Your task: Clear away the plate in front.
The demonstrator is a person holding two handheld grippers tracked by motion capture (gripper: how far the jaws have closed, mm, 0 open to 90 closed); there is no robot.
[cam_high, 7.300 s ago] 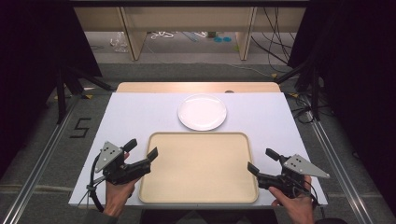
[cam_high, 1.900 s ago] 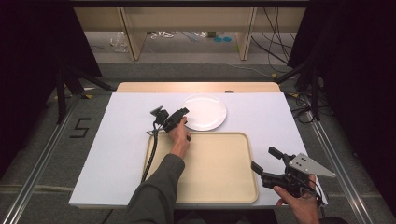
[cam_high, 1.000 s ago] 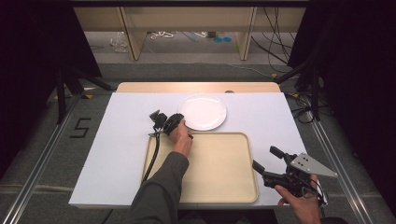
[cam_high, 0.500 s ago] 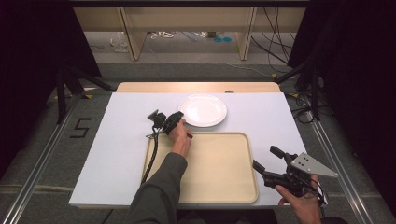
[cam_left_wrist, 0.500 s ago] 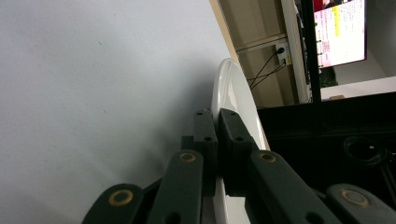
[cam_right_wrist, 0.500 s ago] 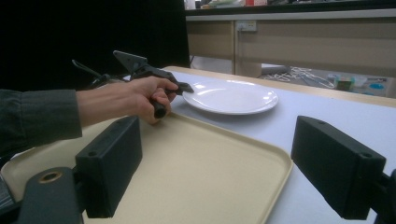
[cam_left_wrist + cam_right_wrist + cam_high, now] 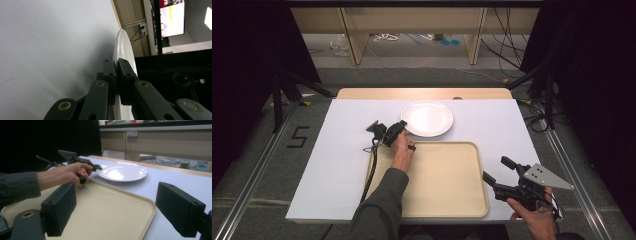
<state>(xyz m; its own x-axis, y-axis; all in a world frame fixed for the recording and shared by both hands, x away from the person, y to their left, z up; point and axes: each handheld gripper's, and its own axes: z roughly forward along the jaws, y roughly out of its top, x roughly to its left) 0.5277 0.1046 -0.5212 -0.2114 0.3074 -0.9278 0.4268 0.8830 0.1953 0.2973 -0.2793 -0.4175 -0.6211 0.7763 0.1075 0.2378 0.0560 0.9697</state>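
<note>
A white round plate (image 7: 428,118) lies on the white table cover just behind a beige tray (image 7: 447,180). My left gripper (image 7: 403,125) reaches over the tray's far left corner and is shut on the plate's left rim. In the left gripper view the plate (image 7: 122,45) runs edge-on between the two closed jaws of the gripper (image 7: 116,65). My right gripper (image 7: 495,168) stands open at the tray's near right corner, holding nothing. In the right gripper view, the gripper (image 7: 117,207) looks across the tray (image 7: 130,195) at the plate (image 7: 122,172) and the left gripper (image 7: 98,167).
The left gripper's cable (image 7: 371,172) trails along the tray's left edge. A wooden strip (image 7: 422,93) borders the table's far side, with shelves and loose cords on the floor beyond. Metal rails (image 7: 257,170) run along both sides of the table.
My left gripper has gone from the tray's near left corner up to the plate's left rim and closed on it. The right gripper has barely moved.
</note>
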